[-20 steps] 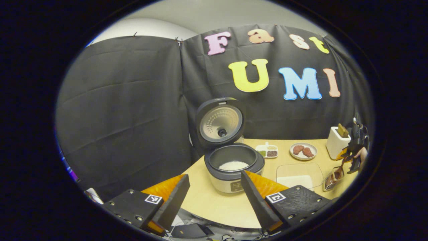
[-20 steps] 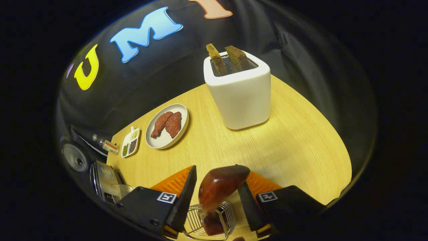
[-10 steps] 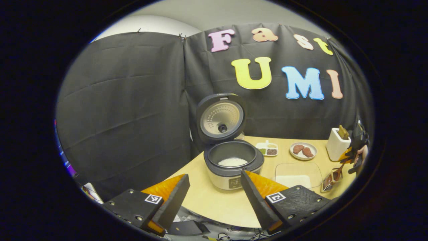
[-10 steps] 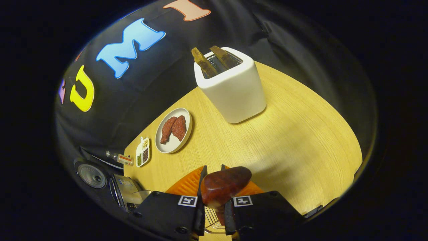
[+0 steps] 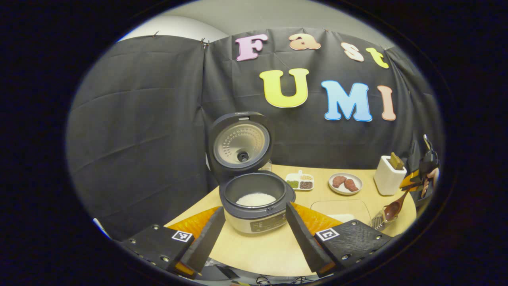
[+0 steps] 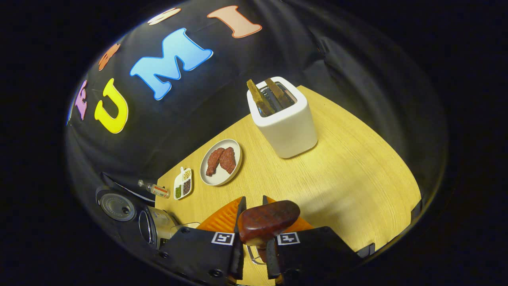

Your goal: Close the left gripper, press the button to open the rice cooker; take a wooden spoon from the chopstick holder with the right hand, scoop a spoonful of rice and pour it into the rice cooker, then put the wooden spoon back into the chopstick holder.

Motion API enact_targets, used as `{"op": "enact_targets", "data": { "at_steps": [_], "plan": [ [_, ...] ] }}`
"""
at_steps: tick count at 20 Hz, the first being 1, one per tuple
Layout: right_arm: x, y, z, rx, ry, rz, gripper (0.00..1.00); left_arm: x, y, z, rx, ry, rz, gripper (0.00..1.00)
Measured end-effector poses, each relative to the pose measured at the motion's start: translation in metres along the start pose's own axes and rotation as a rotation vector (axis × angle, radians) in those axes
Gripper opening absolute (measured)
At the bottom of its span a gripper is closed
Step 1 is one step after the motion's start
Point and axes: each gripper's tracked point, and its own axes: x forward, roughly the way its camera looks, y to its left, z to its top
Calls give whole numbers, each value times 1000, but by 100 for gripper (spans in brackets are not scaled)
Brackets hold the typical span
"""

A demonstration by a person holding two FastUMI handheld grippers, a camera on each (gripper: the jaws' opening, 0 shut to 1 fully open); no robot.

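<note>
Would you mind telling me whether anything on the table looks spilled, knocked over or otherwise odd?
Nothing stands out. The rice cooker stands upright with its lid open, rice inside. The right gripper holds the wooden spoon by its handle; the toaster stands upright.

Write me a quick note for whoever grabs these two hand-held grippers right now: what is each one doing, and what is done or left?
Left gripper: jaws open, holding nothing, facing the rice cooker.
Right gripper: jaws shut on the wooden spoon, above the wire holder at the table's right edge.
Done: cooker lid is up; white rice already lies in the pot.
Left: scoop rice from the clear tray beside the cooker, pour it into the pot, return the spoon to the holder.
</note>
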Motion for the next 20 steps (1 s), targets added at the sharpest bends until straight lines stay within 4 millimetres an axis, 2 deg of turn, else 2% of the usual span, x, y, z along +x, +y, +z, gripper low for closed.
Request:
{"op": "enact_targets", "data": {
  "at_steps": [6,9,10,11,14,20],
  "plan": [
    [-34,0,16,-7,-80,-74,25,33,4,17,-20,4,-86,96],
    [-52,-3,17,26,-127,-118,25,53,10,25,-29,4,-142,96],
    [-59,-4,17,37,-147,-130,22,62,11,26,-20,2,-160,96],
    [-66,-5,14,46,-161,-142,25,70,12,29,-12,-2,-180,97],
    [-88,-5,4,71,-191,-176,22,90,12,36,-9,-18,-249,96],
    [-125,2,-25,120,-242,-238,22,114,6,28,-6,-20,-369,97]
  ]
}}
